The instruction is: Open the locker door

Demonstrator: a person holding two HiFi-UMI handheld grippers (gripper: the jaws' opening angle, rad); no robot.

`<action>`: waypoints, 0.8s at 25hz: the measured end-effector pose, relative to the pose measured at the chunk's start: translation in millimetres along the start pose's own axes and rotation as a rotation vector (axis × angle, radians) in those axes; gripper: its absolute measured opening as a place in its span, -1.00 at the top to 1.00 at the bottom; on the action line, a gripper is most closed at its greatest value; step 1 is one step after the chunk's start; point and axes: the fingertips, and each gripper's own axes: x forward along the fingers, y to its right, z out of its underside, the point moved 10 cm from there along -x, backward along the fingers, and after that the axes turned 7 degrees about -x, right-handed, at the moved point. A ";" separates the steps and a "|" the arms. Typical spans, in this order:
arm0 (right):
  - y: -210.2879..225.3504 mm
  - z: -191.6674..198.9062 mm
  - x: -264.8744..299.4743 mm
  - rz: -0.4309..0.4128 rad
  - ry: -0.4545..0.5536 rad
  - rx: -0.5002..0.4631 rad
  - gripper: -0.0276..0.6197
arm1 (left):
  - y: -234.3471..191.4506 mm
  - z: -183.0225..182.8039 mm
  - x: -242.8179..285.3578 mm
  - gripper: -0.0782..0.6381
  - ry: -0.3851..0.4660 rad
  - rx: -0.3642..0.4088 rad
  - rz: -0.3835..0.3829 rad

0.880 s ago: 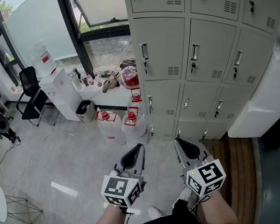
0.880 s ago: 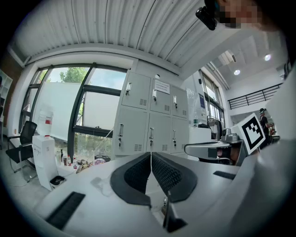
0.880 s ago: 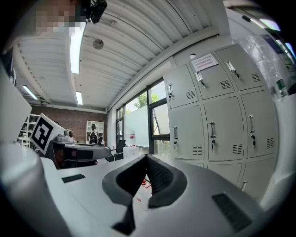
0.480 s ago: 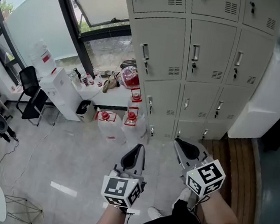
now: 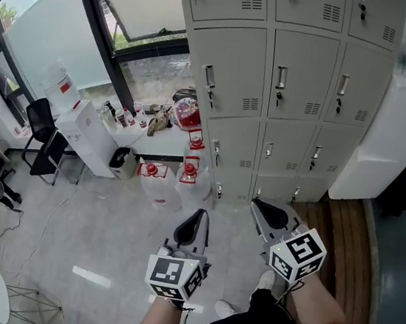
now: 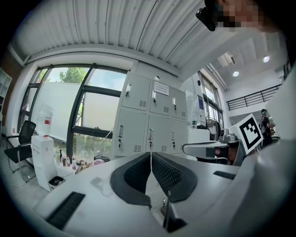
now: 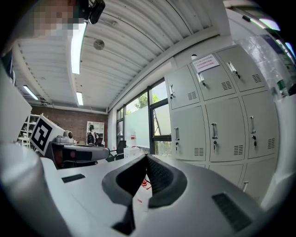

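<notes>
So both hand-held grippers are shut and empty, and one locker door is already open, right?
Not quite. The left hand-held gripper and right hand-held gripper are shut and empty, but the head view shows every locker door closed.

1. The head view is taken from high up and is aimed steeply down; the floor [image 5: 92,217] lies far below, the lockers [image 5: 233,73] ahead.
2. The left gripper view is aimed level along its own fingers [image 6: 134,173], well short of the lockers.
3. The right gripper view is set likewise, further right; lockers and window [image 5: 49,34] are shared by all three.
</notes>
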 end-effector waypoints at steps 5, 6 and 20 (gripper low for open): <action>6.2 -4.5 6.8 0.000 -0.002 -0.011 0.75 | -3.8 -0.8 7.3 0.72 -0.001 -0.011 -0.003; 8.9 -6.0 9.4 -0.001 -0.001 -0.014 0.75 | -4.7 -1.7 10.6 0.72 0.000 -0.012 -0.003; 66.9 -8.0 73.4 -0.036 0.018 0.002 0.75 | -33.1 -11.4 74.9 0.72 -0.019 0.001 -0.051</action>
